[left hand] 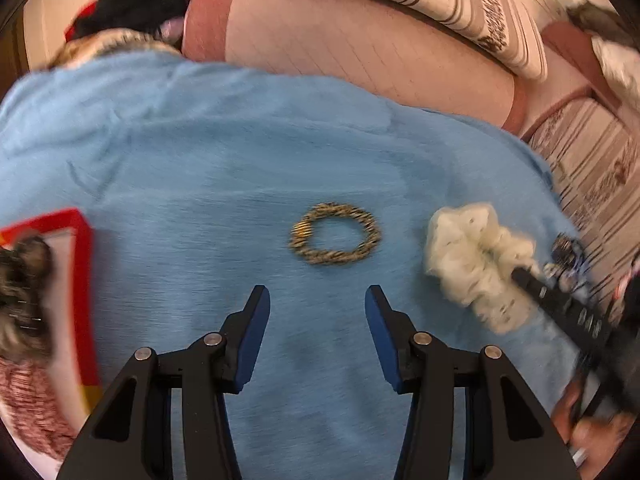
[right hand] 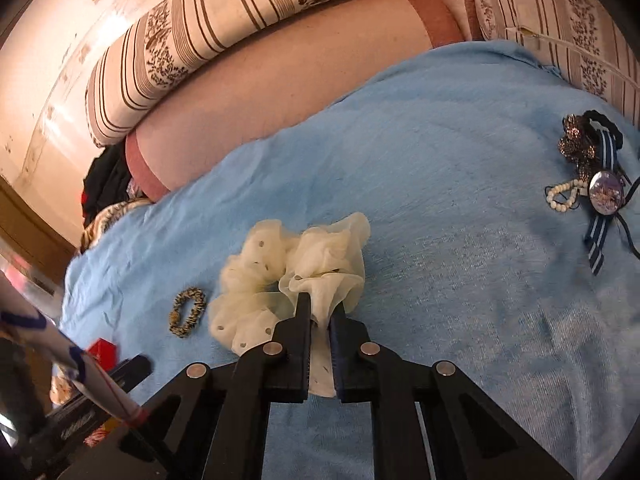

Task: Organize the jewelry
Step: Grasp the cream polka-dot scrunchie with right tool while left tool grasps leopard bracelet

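near the middle of the blue blanket (left hand: 200, 152), the left tool (left hand: 318, 304) hangs with its jaws apart and nothing between them, just short of a gold-and-black striped hair tie (left hand: 335, 235). toward the blanket's right edge the right tool (right hand: 320, 312) is pinched onto a cream scrunchie (right hand: 280, 276) (sheer, dotted fabric). a brooch with a navy striped ribbon (right hand: 604, 196) lies well apart from it.
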`<state>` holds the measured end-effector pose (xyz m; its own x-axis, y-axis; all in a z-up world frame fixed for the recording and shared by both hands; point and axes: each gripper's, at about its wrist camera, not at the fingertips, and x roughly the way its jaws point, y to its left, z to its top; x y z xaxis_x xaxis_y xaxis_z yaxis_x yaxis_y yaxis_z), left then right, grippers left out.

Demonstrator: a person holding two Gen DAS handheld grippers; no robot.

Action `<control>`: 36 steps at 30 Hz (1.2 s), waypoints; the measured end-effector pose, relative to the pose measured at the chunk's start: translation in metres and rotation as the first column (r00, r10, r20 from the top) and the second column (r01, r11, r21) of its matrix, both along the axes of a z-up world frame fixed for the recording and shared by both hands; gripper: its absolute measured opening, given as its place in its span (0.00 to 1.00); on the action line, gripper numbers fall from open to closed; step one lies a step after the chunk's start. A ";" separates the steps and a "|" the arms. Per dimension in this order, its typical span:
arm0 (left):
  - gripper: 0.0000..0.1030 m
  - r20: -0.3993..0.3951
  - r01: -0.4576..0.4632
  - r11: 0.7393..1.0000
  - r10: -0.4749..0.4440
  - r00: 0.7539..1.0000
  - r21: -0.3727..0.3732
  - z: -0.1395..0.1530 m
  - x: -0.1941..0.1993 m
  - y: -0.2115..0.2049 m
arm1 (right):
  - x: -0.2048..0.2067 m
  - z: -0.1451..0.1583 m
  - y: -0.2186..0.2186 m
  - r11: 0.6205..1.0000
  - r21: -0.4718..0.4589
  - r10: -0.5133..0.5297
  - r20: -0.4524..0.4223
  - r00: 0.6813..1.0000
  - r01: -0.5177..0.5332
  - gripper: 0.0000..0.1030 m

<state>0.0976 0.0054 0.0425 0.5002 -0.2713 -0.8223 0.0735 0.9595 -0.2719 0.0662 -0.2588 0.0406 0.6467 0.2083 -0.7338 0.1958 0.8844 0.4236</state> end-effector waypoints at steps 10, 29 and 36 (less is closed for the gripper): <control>0.31 -0.066 -0.088 0.995 0.084 0.994 -0.050 -0.008 0.047 -0.009 | 0.001 -0.004 -0.004 0.998 0.065 0.018 -0.021 1.000 -0.017 0.09; 0.12 0.030 -0.001 0.985 -0.004 1.000 0.173 -0.028 0.056 -0.021 | 0.005 -0.007 -0.002 0.995 0.092 0.025 -0.030 0.999 -0.022 0.09; 0.12 0.096 0.036 0.983 -0.053 0.994 0.178 -0.020 0.016 -0.018 | 0.003 -0.006 -0.002 0.996 0.091 0.026 -0.021 0.999 -0.024 0.09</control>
